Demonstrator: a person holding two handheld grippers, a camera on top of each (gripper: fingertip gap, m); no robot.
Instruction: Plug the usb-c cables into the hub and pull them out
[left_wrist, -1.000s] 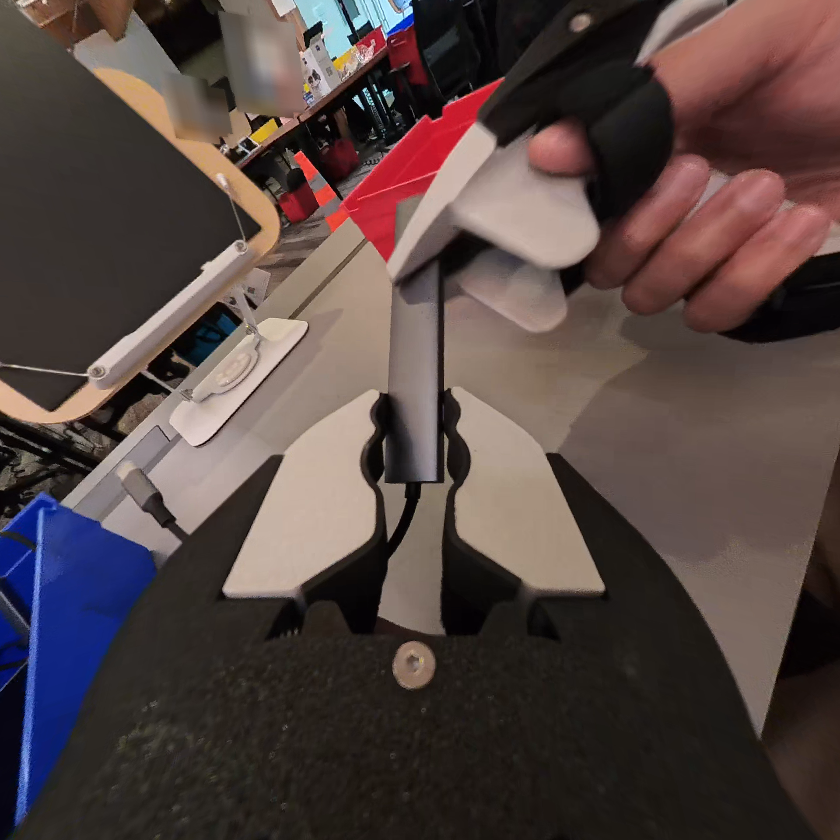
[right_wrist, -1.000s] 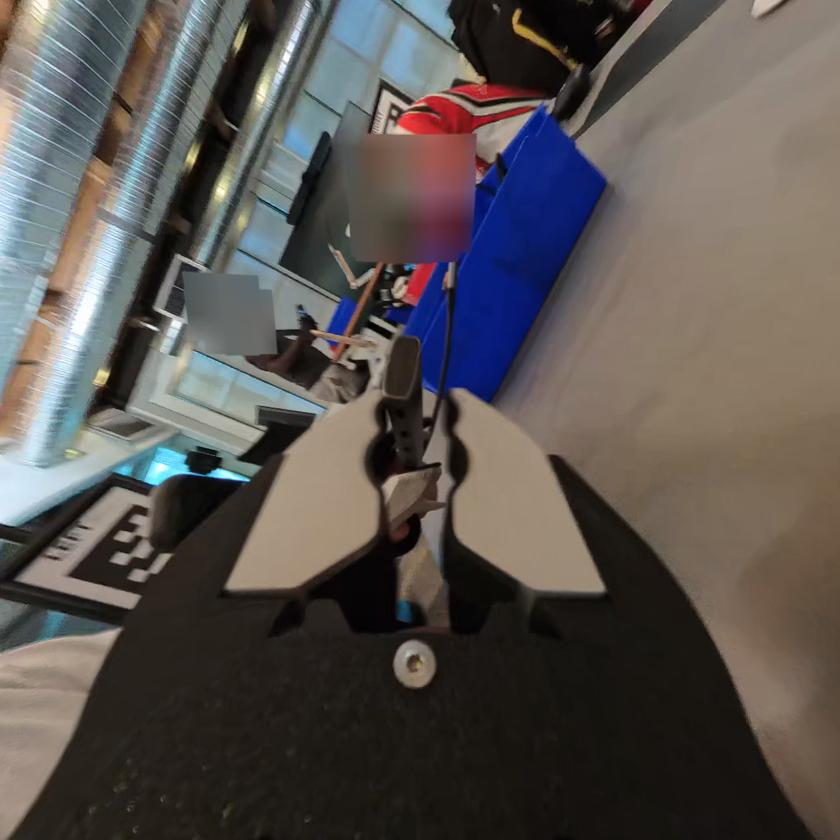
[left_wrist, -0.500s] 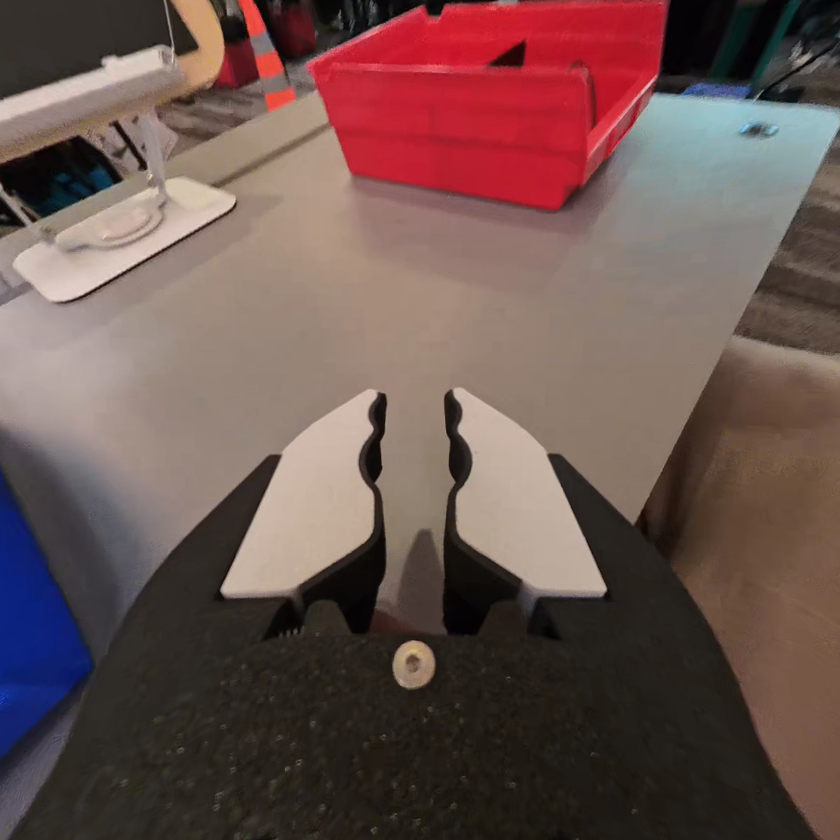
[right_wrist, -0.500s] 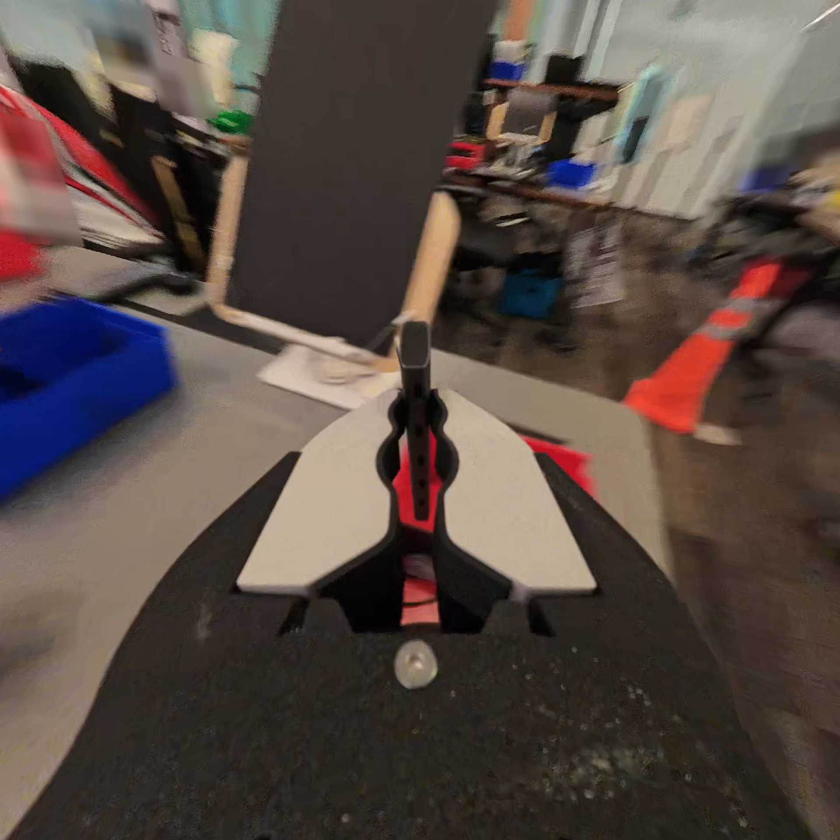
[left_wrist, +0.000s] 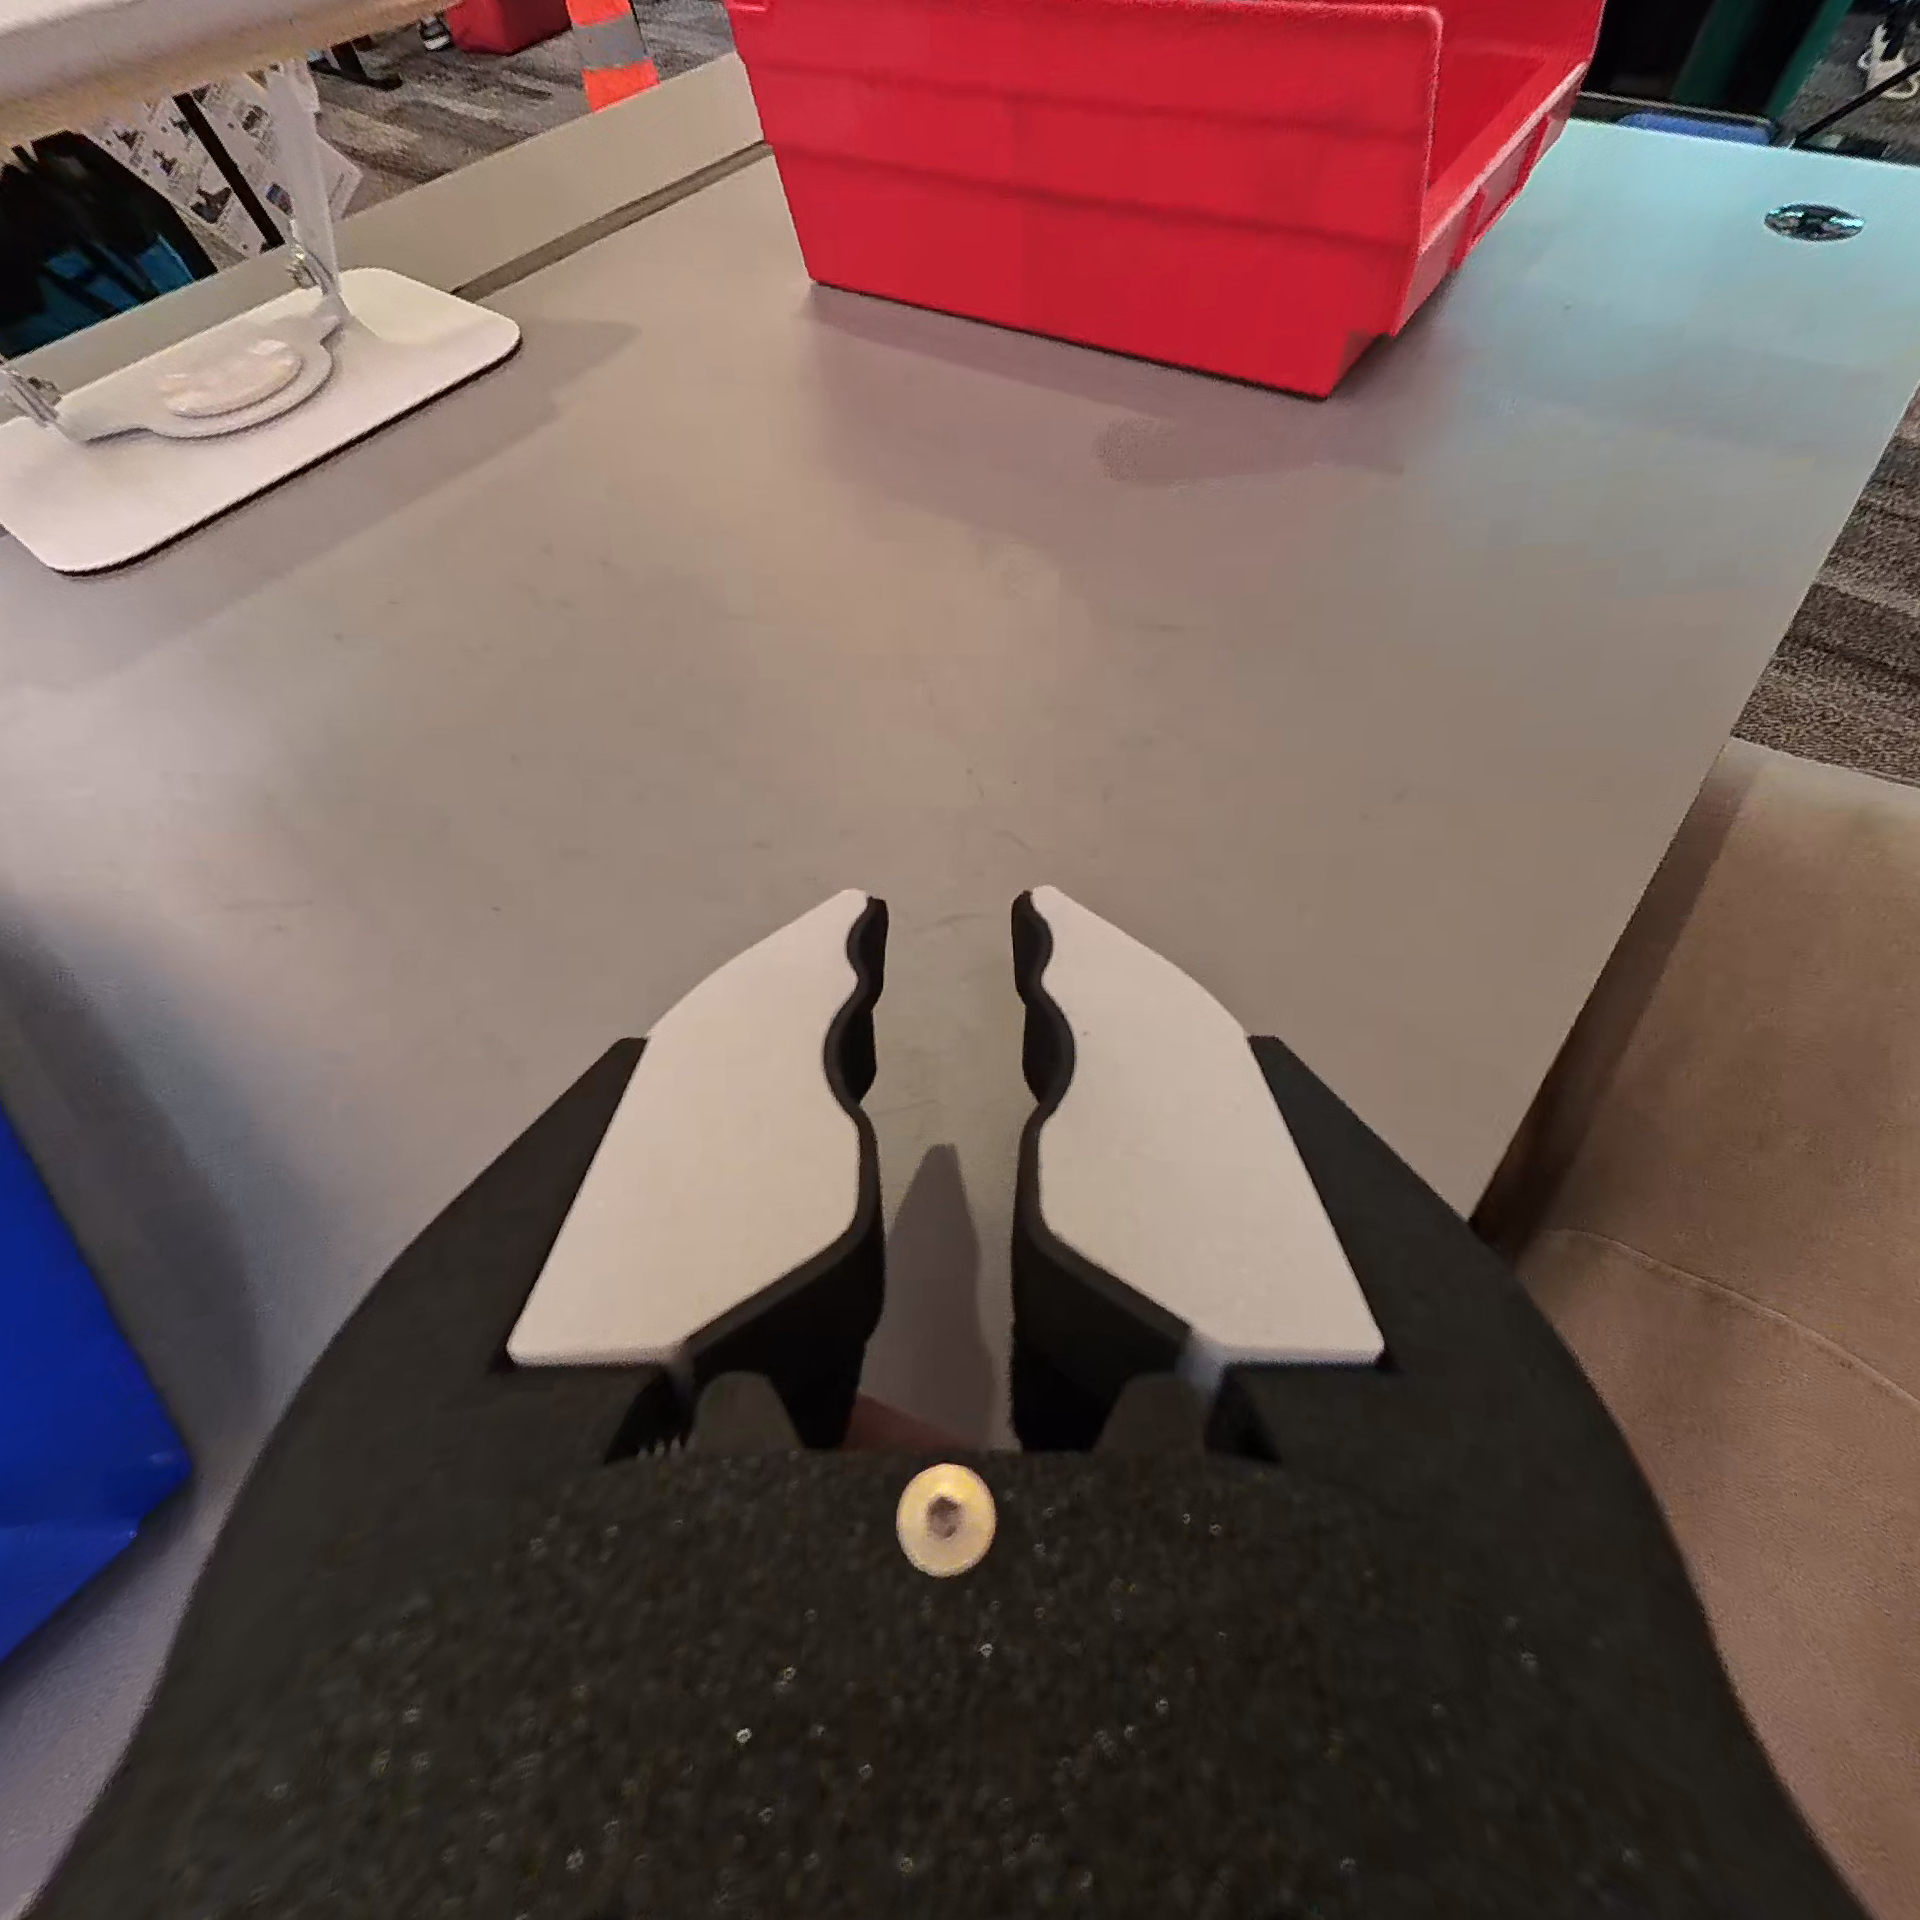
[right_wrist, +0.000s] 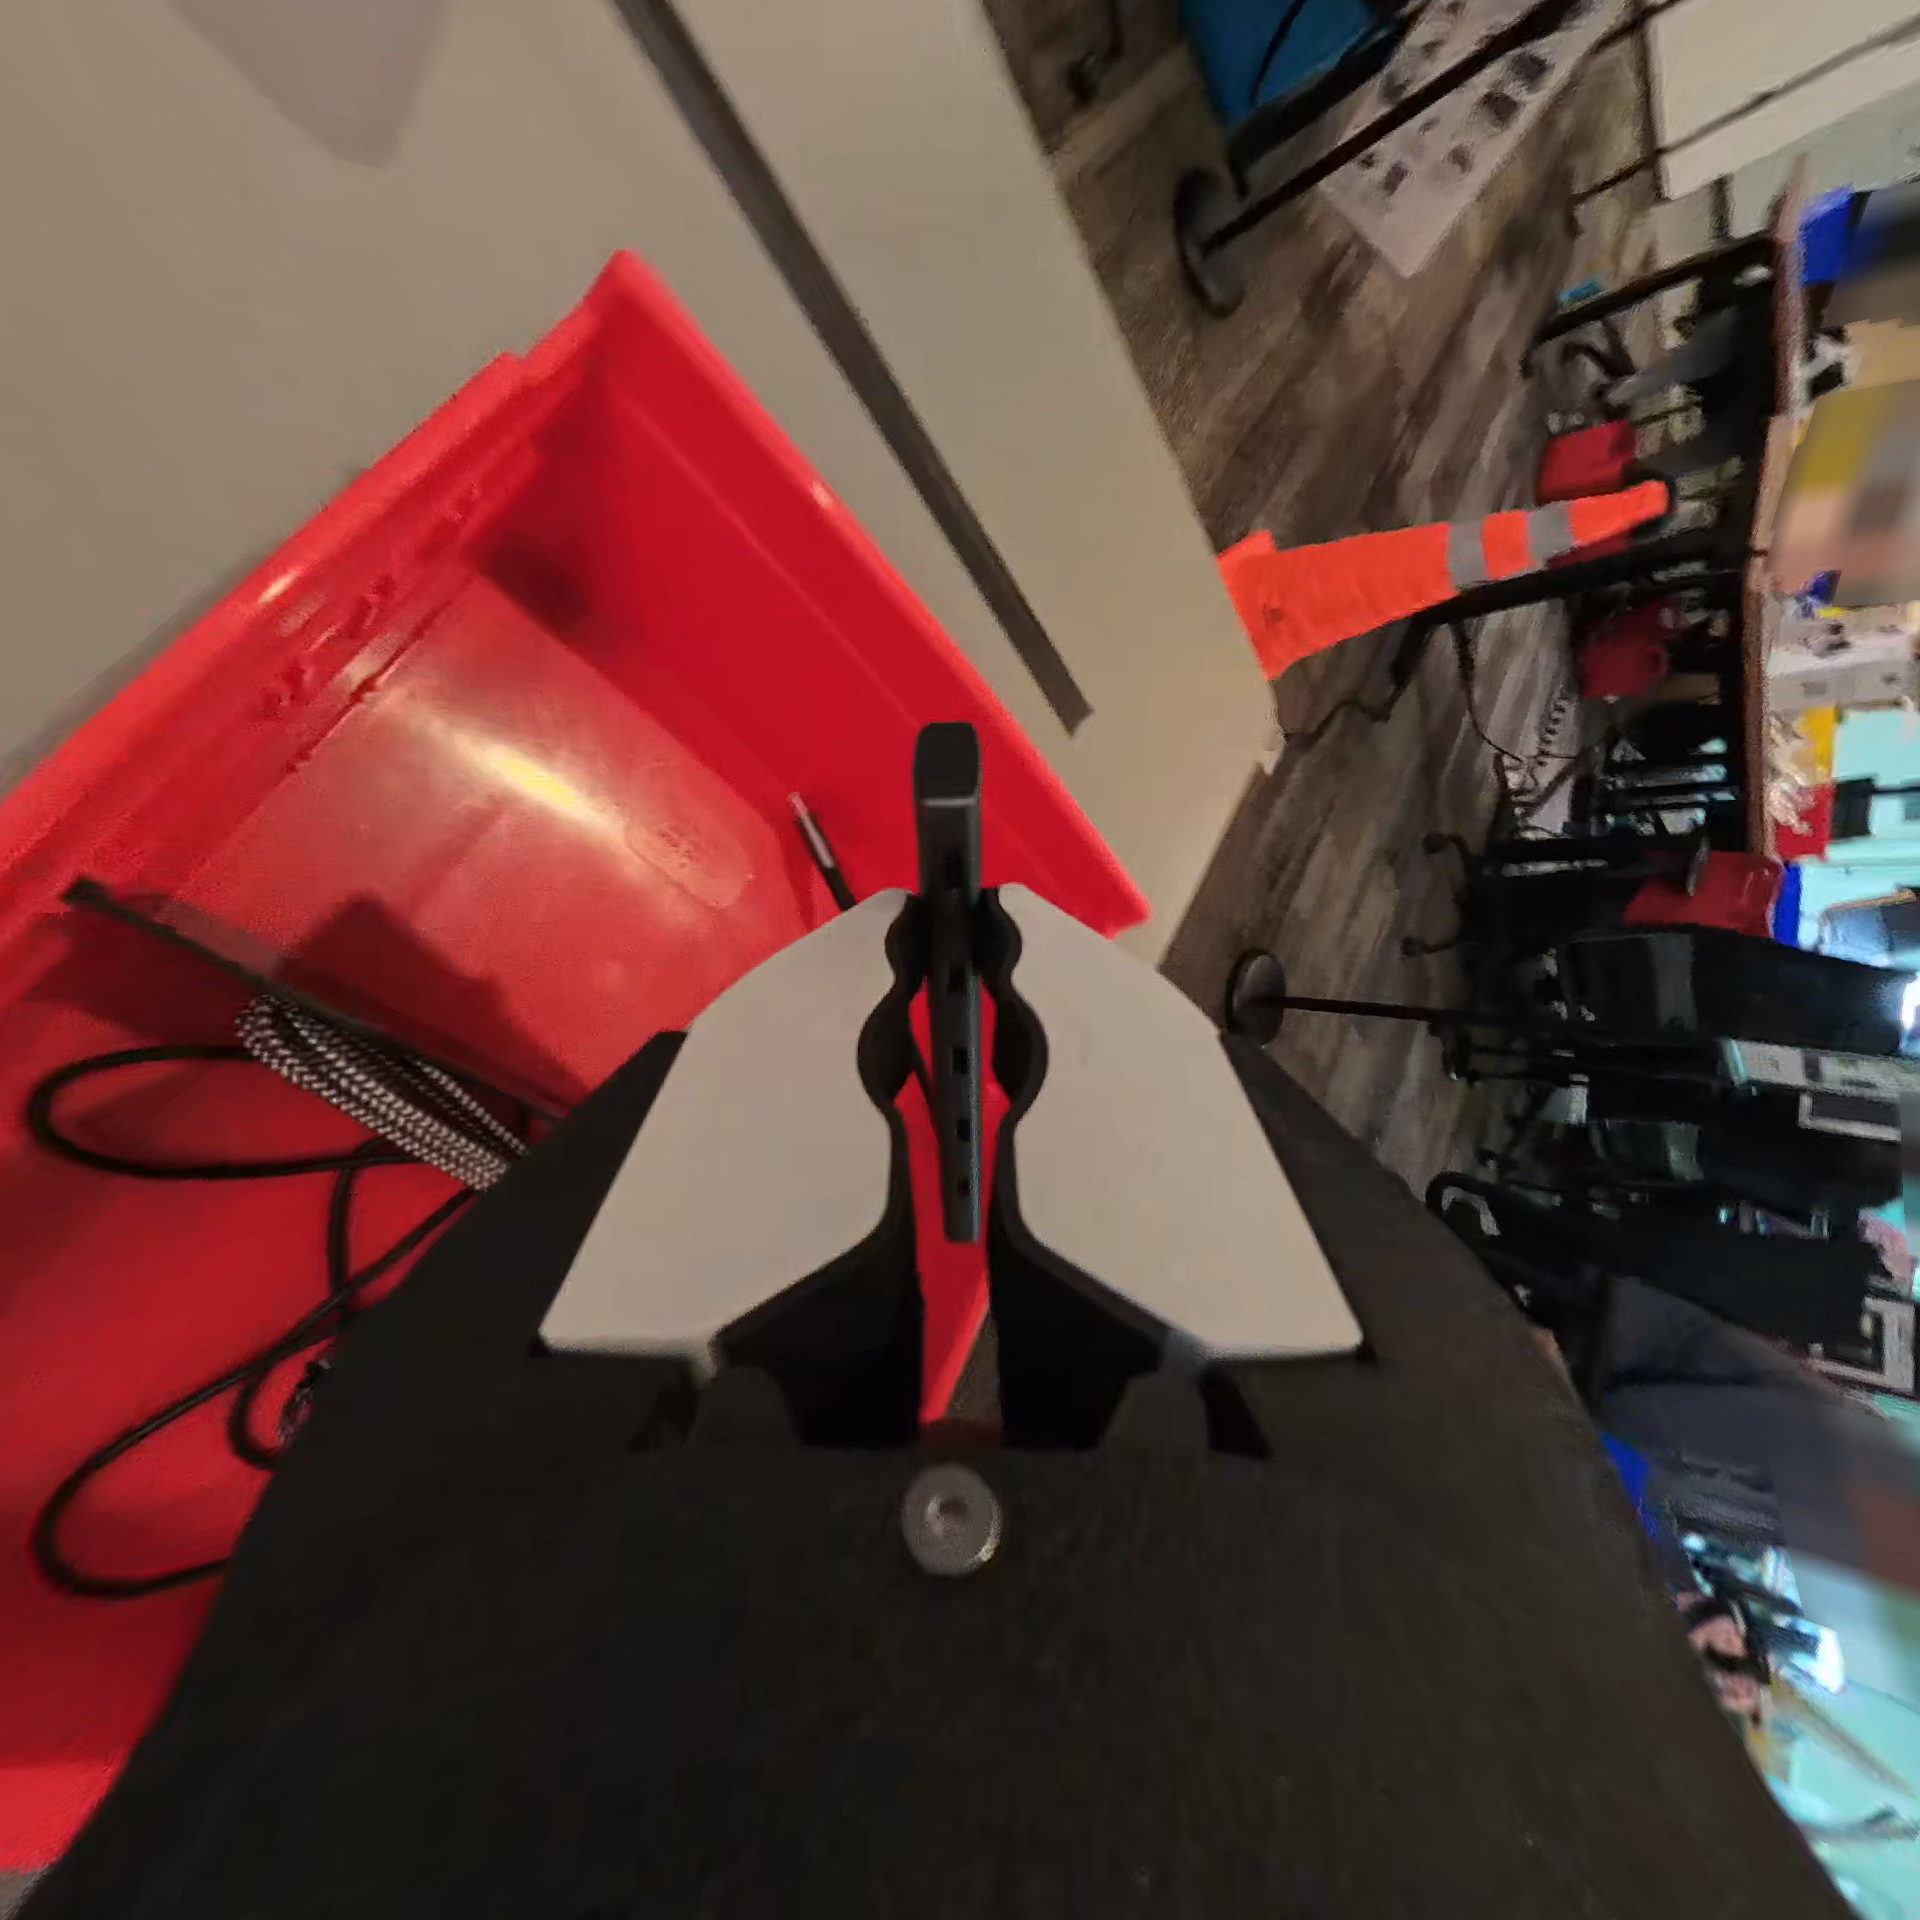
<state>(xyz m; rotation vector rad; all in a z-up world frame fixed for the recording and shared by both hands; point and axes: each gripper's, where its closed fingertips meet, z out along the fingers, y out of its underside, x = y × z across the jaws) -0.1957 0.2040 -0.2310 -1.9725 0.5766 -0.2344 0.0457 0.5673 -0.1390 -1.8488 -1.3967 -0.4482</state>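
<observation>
Left gripper (left_wrist: 949, 914) with grey fingers parted and empty over the grey table (left_wrist: 727, 675), right gripper (right_wrist: 954, 904) squeezing the thin dark metal hub (right_wrist: 951, 997) above the red plastic bin (right_wrist: 582, 665), black cables (right_wrist: 208, 1340) inside on the left

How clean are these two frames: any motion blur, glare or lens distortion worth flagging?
Left wrist view: sharp, wide-angle stretch at the edges, soft shadow under the red bin on the table. Right wrist view: background smeared by motion, glare on the bin floor; the hub in the right gripper stays fairly crisp.
</observation>
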